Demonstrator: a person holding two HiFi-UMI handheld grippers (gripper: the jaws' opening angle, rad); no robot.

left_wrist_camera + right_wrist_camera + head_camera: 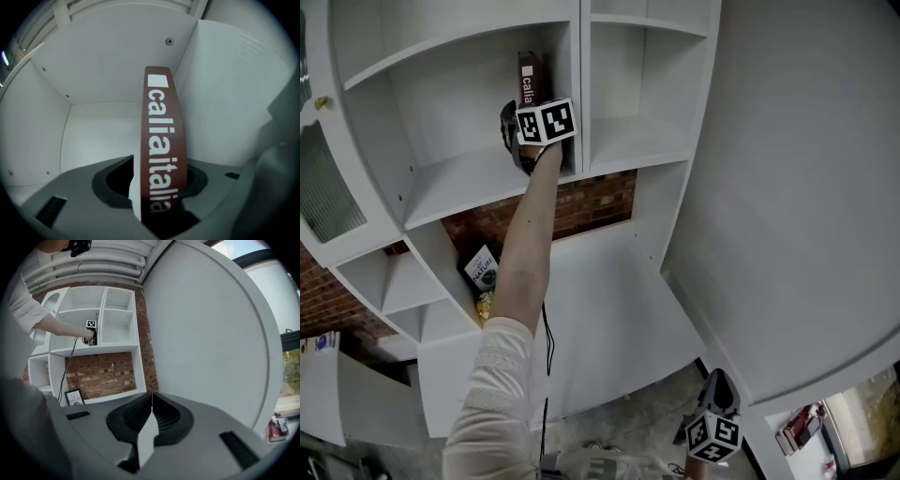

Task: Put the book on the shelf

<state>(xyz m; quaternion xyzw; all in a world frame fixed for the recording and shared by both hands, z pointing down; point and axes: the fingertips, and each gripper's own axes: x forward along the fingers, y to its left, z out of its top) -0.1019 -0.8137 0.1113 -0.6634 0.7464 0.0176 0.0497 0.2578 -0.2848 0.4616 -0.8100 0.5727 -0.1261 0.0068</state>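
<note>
though the book [530,80] stood upright on the shelf [469,178] at upper middle, the left gripper [160,161], jaws apart around it, might snag and topple it leftward; the right gripper [151,397] hung closed, empty.

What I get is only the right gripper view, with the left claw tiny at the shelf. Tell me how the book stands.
Observer: The book stands on end in the compartment, spine toward the left claw, whose jaws sit either side of it.
Operator: Give me its place in that compartment.
Observer: It stands at the right, close beside the side wall. I cannot tell whether they touch.
Operator: Report what is behind it.
Observer: Only the bare back wall shows behind the book.
</note>
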